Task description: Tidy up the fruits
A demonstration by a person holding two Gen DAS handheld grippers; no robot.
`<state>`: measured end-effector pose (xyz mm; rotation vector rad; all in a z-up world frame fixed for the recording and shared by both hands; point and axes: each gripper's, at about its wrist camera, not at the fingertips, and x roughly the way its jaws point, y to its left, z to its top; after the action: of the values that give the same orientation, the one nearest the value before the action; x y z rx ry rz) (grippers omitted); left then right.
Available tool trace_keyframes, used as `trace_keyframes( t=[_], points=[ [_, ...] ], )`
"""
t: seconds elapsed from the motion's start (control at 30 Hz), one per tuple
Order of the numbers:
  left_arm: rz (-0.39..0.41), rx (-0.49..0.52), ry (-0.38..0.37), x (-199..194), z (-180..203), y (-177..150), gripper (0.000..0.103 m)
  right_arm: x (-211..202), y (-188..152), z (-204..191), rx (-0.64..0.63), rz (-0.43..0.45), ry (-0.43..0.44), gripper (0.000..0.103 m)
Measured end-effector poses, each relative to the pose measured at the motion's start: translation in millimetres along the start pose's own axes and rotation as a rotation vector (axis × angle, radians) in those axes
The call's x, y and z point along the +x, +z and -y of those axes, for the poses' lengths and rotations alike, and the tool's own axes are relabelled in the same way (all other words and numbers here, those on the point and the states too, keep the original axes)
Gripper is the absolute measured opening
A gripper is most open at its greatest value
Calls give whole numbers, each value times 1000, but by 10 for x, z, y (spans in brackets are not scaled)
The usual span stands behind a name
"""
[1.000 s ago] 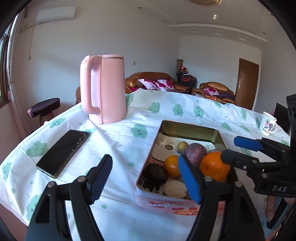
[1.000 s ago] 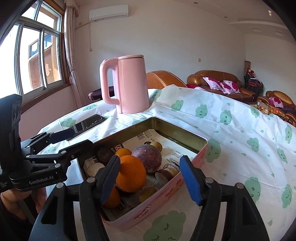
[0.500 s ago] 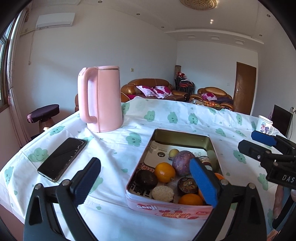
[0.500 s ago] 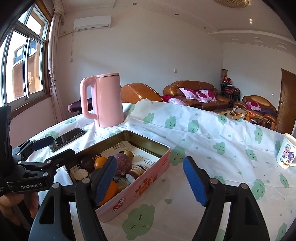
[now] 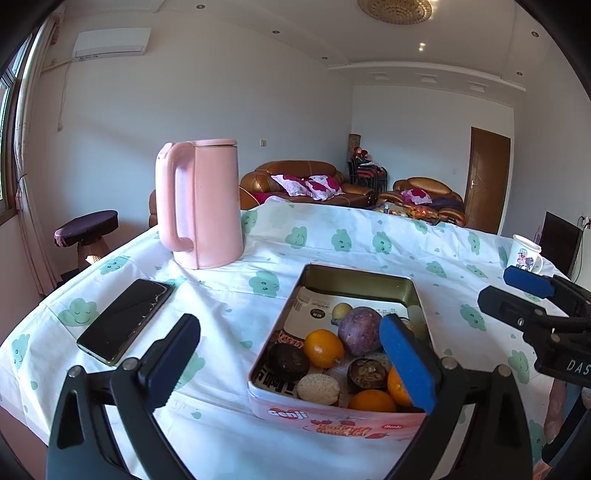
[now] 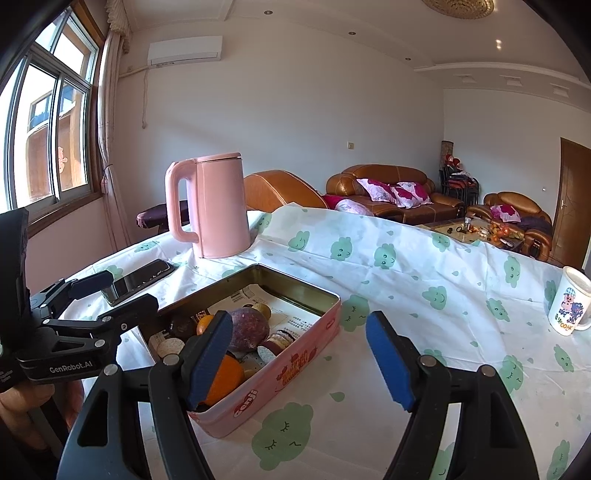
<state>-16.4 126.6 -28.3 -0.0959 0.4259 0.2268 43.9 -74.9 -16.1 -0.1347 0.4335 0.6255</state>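
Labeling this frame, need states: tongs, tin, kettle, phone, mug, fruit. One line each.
left tongs: open, empty, in front of the tin
right tongs: open, empty
tin: lidless, on the table
pink kettle: upright, lid shut
phone: flat, screen dark
mug: upright on the table
purple fruit: in the tin
oranges: in the tin

A: White walls, white split air conditioner (image 6: 184,50) mounted high, beside a wood-framed sliding window (image 6: 48,136) letting in daylight.

B: Brown leather sofa (image 6: 391,192) with magenta floral cushions at the far wall. Dark wooden door (image 5: 487,177) on the right. Gold ceiling medallion (image 5: 394,10) overhead.
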Motion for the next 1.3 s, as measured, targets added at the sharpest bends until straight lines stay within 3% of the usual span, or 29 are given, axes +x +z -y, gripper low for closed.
trace_keyframes(
  t=[1.3],
  points=[
    [26, 23, 18, -83, 127, 43, 103, -196, -38, 162, 37, 33, -19, 77]
  ],
)
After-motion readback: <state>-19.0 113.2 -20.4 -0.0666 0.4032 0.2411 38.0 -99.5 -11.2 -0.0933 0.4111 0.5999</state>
